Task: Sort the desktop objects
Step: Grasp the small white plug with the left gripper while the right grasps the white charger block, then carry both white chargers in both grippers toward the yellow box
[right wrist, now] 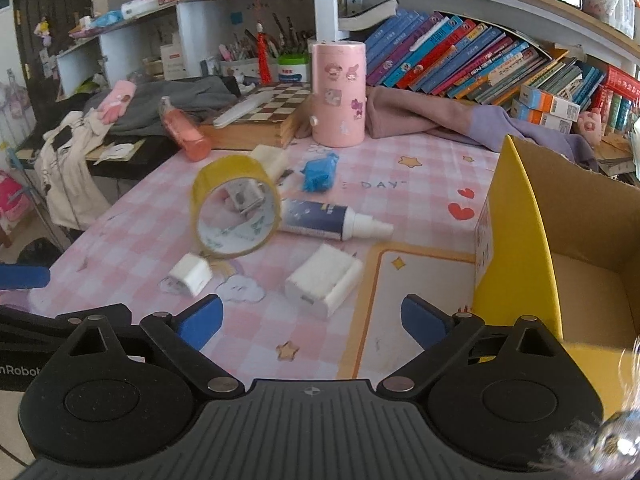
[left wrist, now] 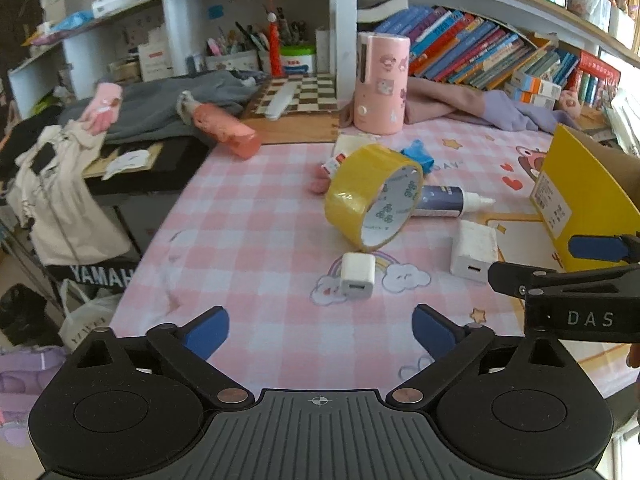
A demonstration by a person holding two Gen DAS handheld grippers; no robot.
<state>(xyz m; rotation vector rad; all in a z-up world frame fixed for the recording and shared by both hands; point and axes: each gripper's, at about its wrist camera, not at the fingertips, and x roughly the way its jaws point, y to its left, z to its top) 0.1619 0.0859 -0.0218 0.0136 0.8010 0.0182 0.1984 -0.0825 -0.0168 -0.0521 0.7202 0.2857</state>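
Both grippers hover low over the near edge of the bench (left wrist: 240,216), which is covered with a pink checked mat. The left gripper (left wrist: 320,330) has its blue fingers (left wrist: 208,332) spread wide with nothing between them, and the right gripper (right wrist: 311,318) is the same, wide apart and empty. The landmark is the yellow tape roll (left wrist: 372,196), standing tilted on its edge near the middle of the mat. Just in front of the tape lies a small white charger (left wrist: 357,276), port facing the left gripper. To the tape's right and nearer the grippers sits a larger white charger (right wrist: 324,280), ahead of the right gripper. Directly behind the tape on the right lies a dark blue bottle (right wrist: 316,220) on its side, its white nozzle pointing away from the tape. Beyond the tape is a crumpled blue thing (right wrist: 318,172), and further back a pink cylinder (right wrist: 339,94) stands upright. Back and left of the tape an orange-pink bottle (left wrist: 228,130) lies on its side. Far right of the tape stands an open yellow box (right wrist: 516,240), cardboard brown inside.
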